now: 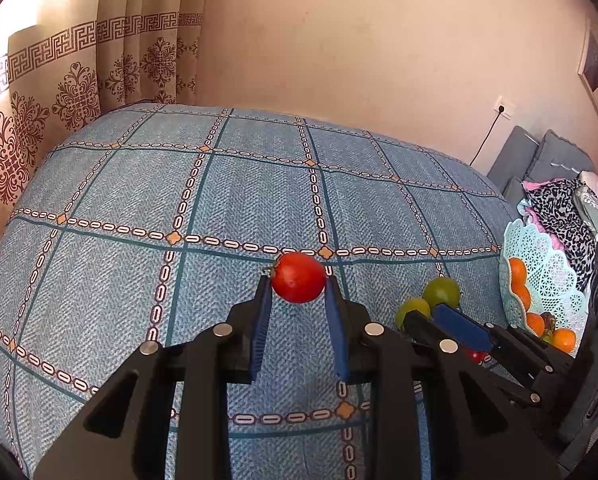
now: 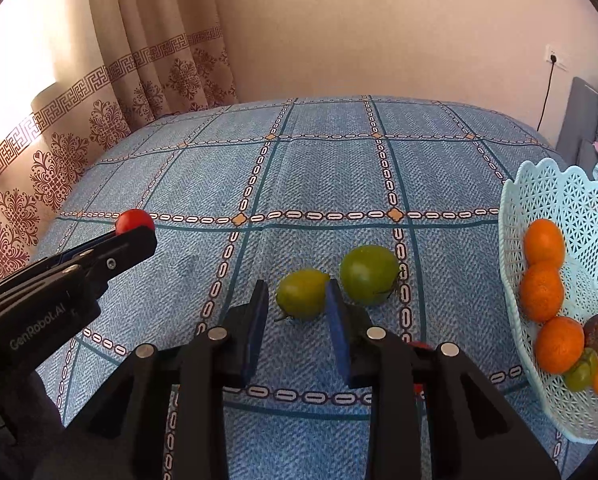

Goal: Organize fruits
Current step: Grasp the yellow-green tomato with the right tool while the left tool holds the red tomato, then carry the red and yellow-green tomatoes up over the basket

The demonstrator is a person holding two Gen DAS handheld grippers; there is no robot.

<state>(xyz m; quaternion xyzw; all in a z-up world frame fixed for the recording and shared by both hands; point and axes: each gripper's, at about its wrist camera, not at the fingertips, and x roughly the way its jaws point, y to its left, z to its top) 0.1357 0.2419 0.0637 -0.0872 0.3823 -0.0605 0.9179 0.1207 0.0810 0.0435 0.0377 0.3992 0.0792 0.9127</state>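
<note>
A round red tomato [image 1: 298, 277] is gripped at the tips of the left tongs [image 1: 298, 286] above the blue checked bed [image 1: 227, 200]. The right tongs [image 2: 297, 294] are held wide around a small green tomato [image 2: 302, 294]. So shallow a grip could let the red tomato slip and roll.

Small red fruit [image 2: 419, 346] mostly hidden behind right gripper [image 2: 295, 292] finger. Basket [image 2: 555, 208] cut off by right frame edge; dark fruit [image 2: 597, 334] inside too indistinct to identify. Red tomato [image 2: 134, 220] partly covered by left gripper [image 2: 139, 236]. Framed wall picture [image 1: 597, 76] blurred near rim.
</note>
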